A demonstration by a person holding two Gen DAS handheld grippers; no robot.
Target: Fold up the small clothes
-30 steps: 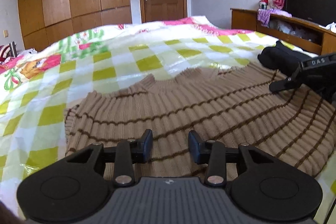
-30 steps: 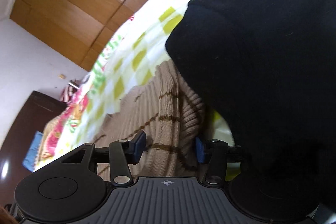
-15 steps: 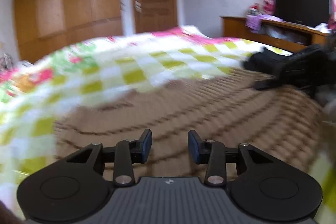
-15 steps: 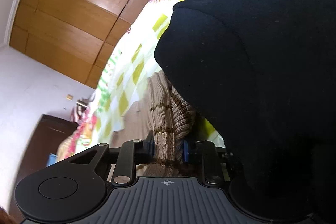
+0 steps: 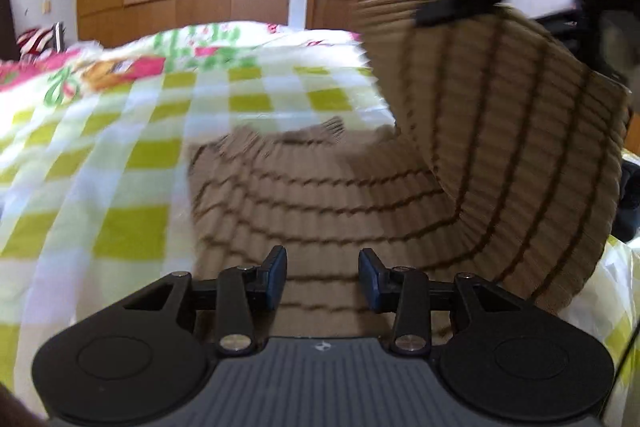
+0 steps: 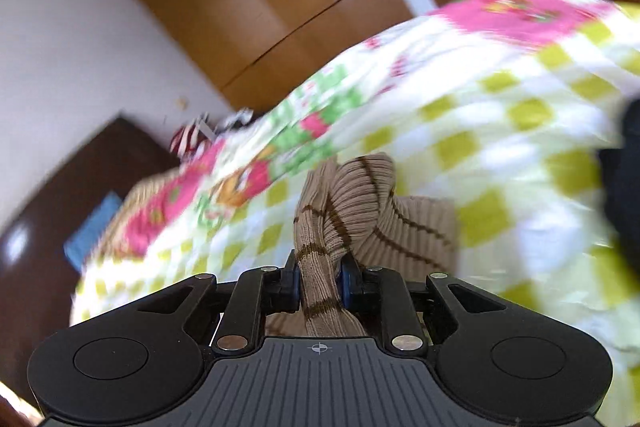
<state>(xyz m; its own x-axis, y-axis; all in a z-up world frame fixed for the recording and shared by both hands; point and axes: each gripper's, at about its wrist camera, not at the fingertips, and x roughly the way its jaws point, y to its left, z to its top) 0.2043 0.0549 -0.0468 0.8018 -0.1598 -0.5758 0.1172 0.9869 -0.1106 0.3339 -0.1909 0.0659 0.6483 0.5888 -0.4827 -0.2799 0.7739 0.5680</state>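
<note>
— Why is the sweater (image 5: 500, 131) up off the bed (image 5: 120, 147)?
— Right gripper (image 6: 319, 285) fingers clench its edge, probably folding it over; left gripper (image 5: 322, 277) fingers spread, holding nothing, over the sweater's flat part.

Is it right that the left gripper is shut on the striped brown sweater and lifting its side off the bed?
Not quite: the right gripper is shut on the sweater, as the right wrist view shows. The left gripper is open.
</note>
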